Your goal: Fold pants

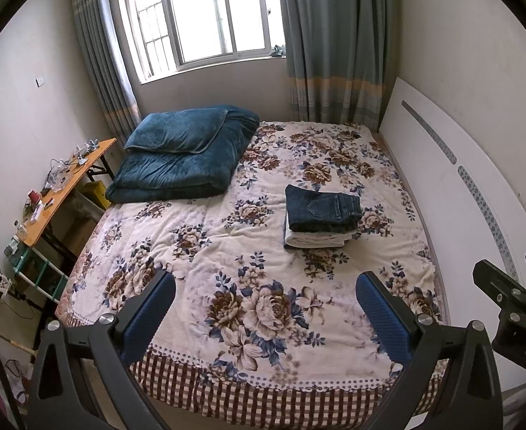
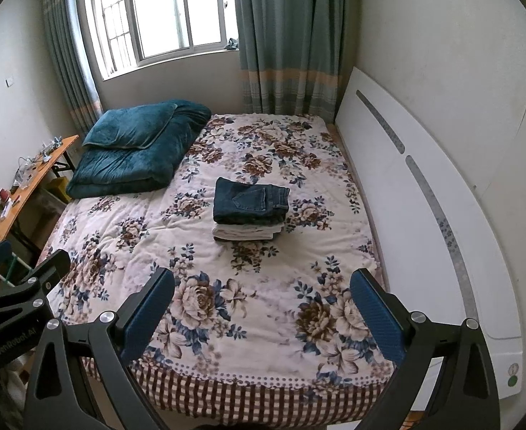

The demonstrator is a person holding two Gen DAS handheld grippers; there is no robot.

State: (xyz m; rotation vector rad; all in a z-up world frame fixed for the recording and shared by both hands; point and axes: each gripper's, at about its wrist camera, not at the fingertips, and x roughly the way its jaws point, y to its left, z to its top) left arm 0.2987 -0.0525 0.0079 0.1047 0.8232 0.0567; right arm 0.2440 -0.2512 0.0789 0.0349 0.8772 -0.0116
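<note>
- Left tool [image 1: 264,308] and right tool [image 2: 261,304] both spread wide, grasping nothing, low in frame over the bed [image 2: 227,326]
- Folded jeans [image 2: 250,203] sit mid-frame atop folded white pants [image 2: 245,232]
- Judgement: folding looks complete; keep clear of the stack, avoid nudging it

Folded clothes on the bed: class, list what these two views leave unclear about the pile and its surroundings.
- White garment: both views, jeans cover it; its type is unclear.
- Desk clutter: left wrist view, too small to identify.
- Right gripper: left wrist view, cut off by the right edge.
- Floor beside the bed: hidden by gripper frames.
</note>
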